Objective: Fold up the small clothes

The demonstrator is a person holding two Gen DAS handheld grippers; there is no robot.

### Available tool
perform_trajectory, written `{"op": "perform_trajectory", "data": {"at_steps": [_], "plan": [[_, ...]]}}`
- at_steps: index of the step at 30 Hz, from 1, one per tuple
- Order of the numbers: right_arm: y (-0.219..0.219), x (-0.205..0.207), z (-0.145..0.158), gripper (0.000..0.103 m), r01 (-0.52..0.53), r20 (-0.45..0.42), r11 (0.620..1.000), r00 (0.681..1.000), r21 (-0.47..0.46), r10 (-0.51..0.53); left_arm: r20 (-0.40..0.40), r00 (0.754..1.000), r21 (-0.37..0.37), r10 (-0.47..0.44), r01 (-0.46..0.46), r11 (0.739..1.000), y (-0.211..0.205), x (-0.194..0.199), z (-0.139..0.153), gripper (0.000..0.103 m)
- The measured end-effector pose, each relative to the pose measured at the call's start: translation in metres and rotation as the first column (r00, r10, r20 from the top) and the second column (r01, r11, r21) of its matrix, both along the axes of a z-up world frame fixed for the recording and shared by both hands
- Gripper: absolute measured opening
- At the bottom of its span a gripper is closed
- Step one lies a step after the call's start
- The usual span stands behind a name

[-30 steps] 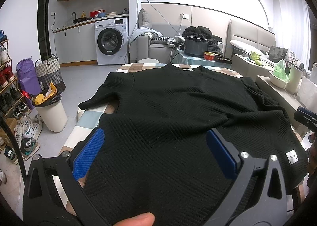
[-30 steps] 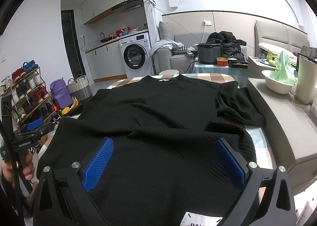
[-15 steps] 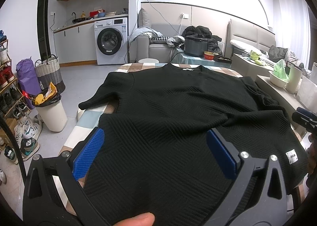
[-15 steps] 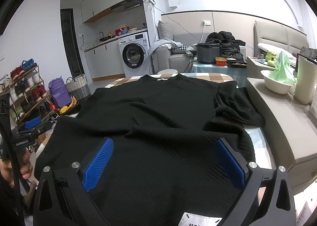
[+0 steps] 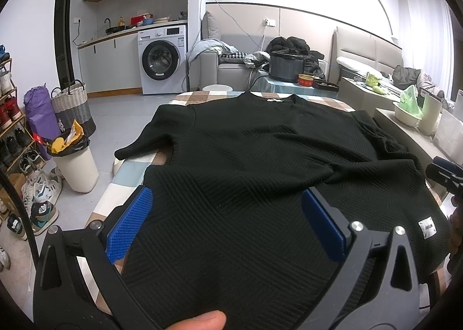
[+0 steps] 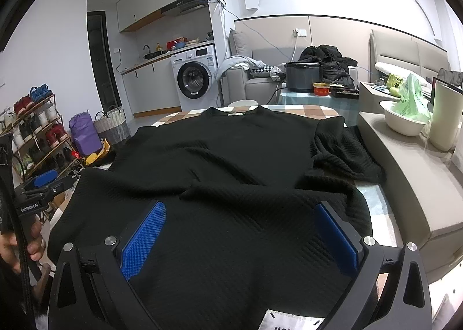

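Observation:
A black textured short-sleeved top (image 5: 260,156) (image 6: 231,162) lies spread on a checked table, collar at the far end, hem toward me, with a raised crease across its middle. My left gripper (image 5: 228,220) hovers open over the hem's left part, blue pads wide apart, nothing between them. My right gripper (image 6: 240,231) hovers open over the hem's right part, near the white label (image 6: 289,322). The left sleeve (image 5: 144,145) hangs toward the table's edge; the right sleeve (image 6: 344,153) lies rumpled.
A white bin (image 5: 76,168) and a shoe rack (image 6: 34,133) stand on the floor at left. A beige bench with a white bowl (image 6: 405,119) runs along the right. Beyond the table are a cooker (image 6: 302,75), sofa and washing machine (image 5: 162,62).
The right wrist view has dipped slightly, so the shirt sits a little higher in it. Both grippers stay open; the shirt has not moved.

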State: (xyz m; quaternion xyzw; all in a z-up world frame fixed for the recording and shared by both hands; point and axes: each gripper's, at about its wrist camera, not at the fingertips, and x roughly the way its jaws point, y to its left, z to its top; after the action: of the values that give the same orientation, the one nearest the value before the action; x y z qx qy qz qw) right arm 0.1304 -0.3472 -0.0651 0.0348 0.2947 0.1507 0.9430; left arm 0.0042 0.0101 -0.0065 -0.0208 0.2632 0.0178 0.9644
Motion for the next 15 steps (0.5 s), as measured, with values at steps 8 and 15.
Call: {"op": "perform_trajectory", "data": {"at_steps": [8,15], "plan": [[0.0018,0.0013,-0.0004,0.103,0.001,0.001,1.000,1.000,-0.002,-0.001,-0.001,1.000,0.002,0.000,0.000,1.000,0.0001,-0.0007,-0.0006,0.103],[0.0031,0.0003,-0.0005,0.103,0.010,0.000,1.000,1.000,-0.018,-0.010,-0.003,1.000,0.000,0.003,-0.003,1.000,0.0013,-0.0012,-0.0006,0.103]]}}
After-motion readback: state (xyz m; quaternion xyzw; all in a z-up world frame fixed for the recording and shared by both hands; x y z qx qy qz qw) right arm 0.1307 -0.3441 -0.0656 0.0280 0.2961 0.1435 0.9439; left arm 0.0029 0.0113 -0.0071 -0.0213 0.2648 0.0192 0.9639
